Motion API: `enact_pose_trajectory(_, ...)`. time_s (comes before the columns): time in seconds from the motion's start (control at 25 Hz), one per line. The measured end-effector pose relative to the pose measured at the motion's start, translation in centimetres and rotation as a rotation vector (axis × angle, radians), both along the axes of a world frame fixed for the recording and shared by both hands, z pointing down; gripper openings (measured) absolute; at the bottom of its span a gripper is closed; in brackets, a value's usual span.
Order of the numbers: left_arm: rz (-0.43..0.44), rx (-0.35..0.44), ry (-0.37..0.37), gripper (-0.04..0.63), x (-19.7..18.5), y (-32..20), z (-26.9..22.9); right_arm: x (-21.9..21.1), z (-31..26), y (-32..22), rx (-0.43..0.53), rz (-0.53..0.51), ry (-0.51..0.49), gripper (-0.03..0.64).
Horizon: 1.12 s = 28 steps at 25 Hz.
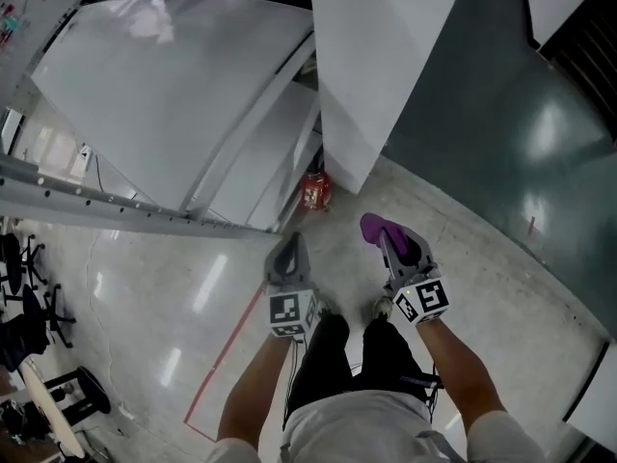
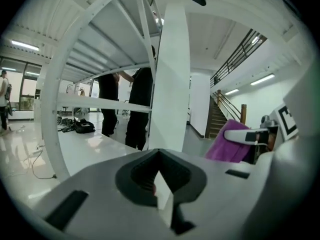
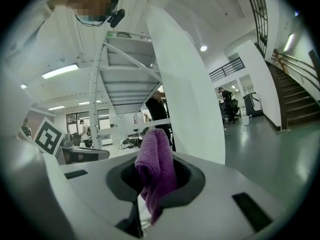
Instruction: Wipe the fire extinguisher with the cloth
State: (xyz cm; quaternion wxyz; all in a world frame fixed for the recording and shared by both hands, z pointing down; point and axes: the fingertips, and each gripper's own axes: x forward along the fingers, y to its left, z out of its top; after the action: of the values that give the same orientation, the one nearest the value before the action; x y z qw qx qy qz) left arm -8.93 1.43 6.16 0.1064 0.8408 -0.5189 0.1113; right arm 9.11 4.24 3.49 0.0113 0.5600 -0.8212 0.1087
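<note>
Glossy floor (image 1: 145, 297), pillar (image 1: 376, 66), extinguisher (image 1: 314, 191) at base, R tool (image 1: 390, 249) grips cloth (image 1: 374, 226)

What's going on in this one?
A person stands holding a gripper in each hand. The right gripper is shut on a purple cloth. The left gripper is shut and empty. The red fire extinguisher sits on the floor ahead, beside a white pillar. Neither gripper touches it, so wiping hasn't begun.
</note>
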Motion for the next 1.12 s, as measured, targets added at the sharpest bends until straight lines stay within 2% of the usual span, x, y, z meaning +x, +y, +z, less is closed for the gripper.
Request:
enact_pose_trajectory(0.2,-0.035,-0.016,0.022,0.005,-0.5,-4.3,4.0,-0.3,4.1,-4.7,0.011,-0.054,0.039,0.058)
enact_pose_trajectory(0.36,-0.006,0.001,0.020,0.005,1.3,-4.8,7.8,0.2,9.3,-6.7,0.008,-0.107,0.063,0.058)
enact_pose_trajectory(0.52,-0.023,-0.016,0.017,0.005,2.8,-5.4,14.6,1.6,16.0,-9.4,0.021,-0.124,0.073,0.058)
enact_pose_trajectory(0.72,-0.056,-0.077,0.065,0.005,3.4,-6.7,23.9,2.0,25.2,-11.4,0.015,-0.141,0.078,0.058)
enact_pose_trajectory(0.92,-0.034,-0.088,0.073,0.005,5.4,-9.1,31.9,2.2,35.2,-14.3,0.028,-0.137,0.072,0.058)
enact_pose_trajectory(1.12,0.003,-0.057,0.086,0.005,6.0,-11.4,37.7,0.8,42.7,-18.0,0.090,-0.159,0.102,0.058)
